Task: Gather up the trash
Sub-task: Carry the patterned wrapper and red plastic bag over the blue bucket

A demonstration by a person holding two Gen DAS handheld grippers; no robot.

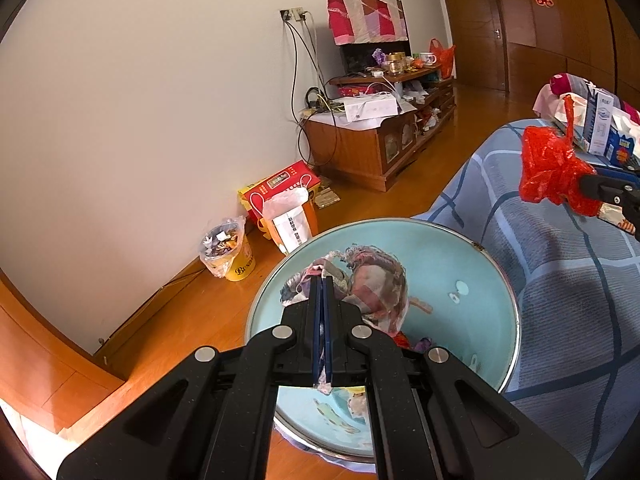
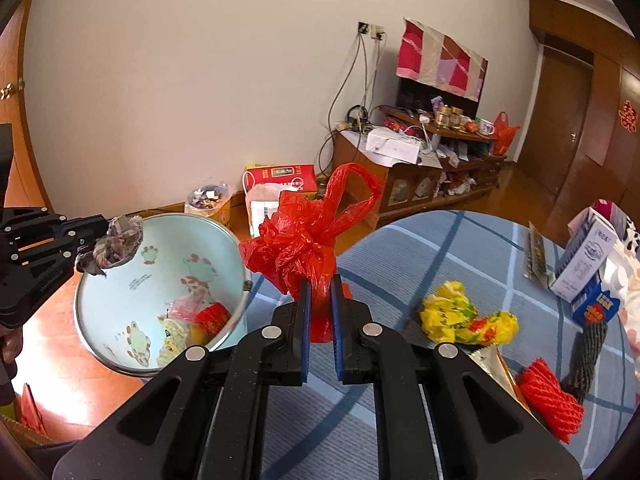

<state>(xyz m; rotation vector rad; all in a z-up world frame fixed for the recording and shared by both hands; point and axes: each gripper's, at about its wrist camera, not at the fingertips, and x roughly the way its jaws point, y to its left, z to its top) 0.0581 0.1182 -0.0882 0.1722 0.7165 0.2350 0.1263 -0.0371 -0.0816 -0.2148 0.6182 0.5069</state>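
Right wrist view: right gripper (image 2: 320, 292) pinches a red plastic bag (image 2: 304, 240) above the table's checked cloth (image 2: 400, 248); left gripper (image 1: 322, 280) clamps crumpled wrapper (image 1: 368, 280) over the pale-blue basin (image 1: 480, 320) holding scraps.

The basin (image 2: 120, 320) sits on the floor just left of the table (image 2: 400, 248), with some wrappers (image 2: 188, 324) in it. Left tool (image 2: 105, 245) hangs over the basin's rim with a crumpled wad (image 2: 116, 248). Right tool (image 2: 320, 292) holds a plastic bag (image 2: 304, 240) over the table's left edge. Further right on the table: a crumpled wrapper (image 2: 460, 316), then cartons (image 2: 588, 256). A bucket (image 2: 210, 200) stands by the wall behind the basin.
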